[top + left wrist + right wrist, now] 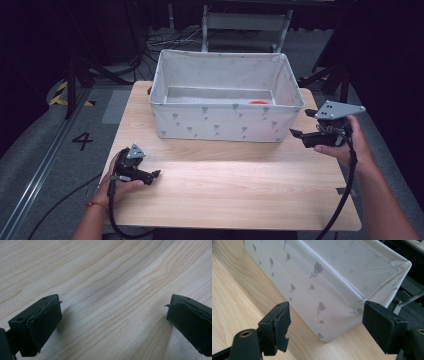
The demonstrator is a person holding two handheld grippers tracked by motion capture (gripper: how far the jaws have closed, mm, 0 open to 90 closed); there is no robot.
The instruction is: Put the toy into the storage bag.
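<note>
The bin [225, 120] stands at the tabletop's [240, 190] far edge. The right gripper [304, 124], jaws spread and empty, hovers beside the bin's right corner; closing in carelessly could shove or crumple the soft wall. The left gripper [156, 175], also spread, rests near the left edge.
</note>
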